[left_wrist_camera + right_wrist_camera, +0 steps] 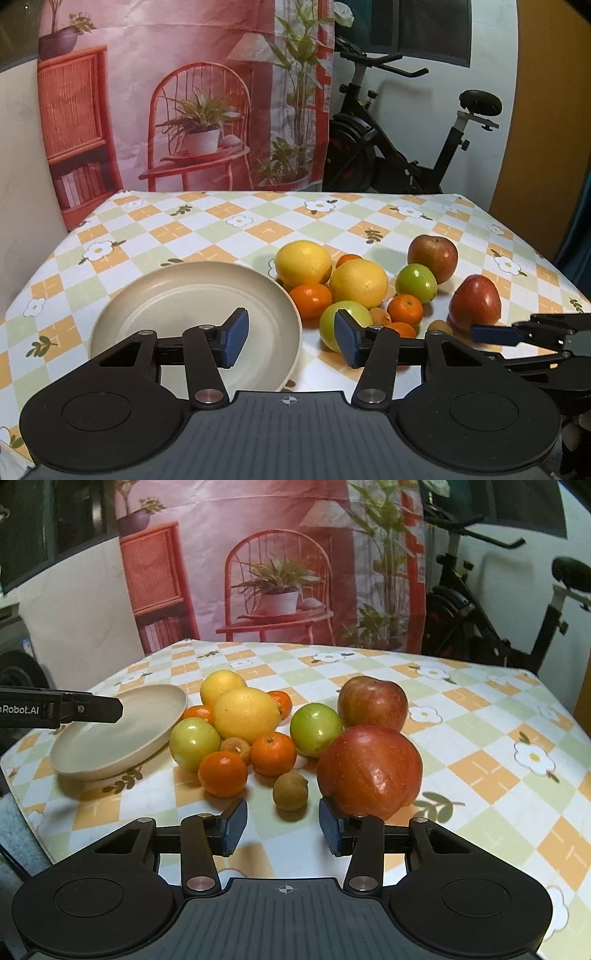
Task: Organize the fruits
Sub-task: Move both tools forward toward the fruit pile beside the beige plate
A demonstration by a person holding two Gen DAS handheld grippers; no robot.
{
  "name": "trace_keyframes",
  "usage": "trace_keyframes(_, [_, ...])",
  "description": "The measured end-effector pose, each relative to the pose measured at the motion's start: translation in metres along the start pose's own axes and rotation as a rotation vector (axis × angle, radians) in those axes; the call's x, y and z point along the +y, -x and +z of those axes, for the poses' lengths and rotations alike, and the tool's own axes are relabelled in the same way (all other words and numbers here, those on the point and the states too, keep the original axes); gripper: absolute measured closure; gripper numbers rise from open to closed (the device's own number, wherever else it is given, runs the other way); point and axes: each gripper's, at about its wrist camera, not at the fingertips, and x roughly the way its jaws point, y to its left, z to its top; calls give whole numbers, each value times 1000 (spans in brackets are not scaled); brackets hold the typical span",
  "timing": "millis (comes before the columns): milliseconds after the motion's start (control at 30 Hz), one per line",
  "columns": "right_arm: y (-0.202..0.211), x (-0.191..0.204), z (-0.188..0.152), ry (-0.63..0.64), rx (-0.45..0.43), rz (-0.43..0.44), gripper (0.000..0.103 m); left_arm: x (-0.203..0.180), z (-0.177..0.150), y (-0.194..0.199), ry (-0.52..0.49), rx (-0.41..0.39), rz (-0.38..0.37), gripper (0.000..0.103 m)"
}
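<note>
A pile of fruit lies on the checked tablecloth: two lemons [303, 263] [246, 714], two green fruits [416, 283] [316, 729], several tangerines [311, 300] [222, 774], two red apples [432, 258] [370, 771] and a small brown fruit [290, 791]. An empty cream plate [140, 295] [110, 746] stands left of the pile. My left gripper [291, 338] is open and empty above the plate's right rim. My right gripper [282, 827] is open and empty just in front of the brown fruit and the near apple; it also shows in the left wrist view [491, 334].
The table's far edge [295, 192] meets a printed backdrop. An exercise bike [406, 147] stands behind the table at the right. The left gripper's finger [92, 709] reaches over the plate in the right wrist view.
</note>
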Motion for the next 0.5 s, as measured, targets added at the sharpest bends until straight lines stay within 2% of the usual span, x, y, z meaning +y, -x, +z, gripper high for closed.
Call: trace_keyframes(500, [-28, 3, -1, 58, -18, -9, 67, 1, -1, -4, 8, 11, -28, 49])
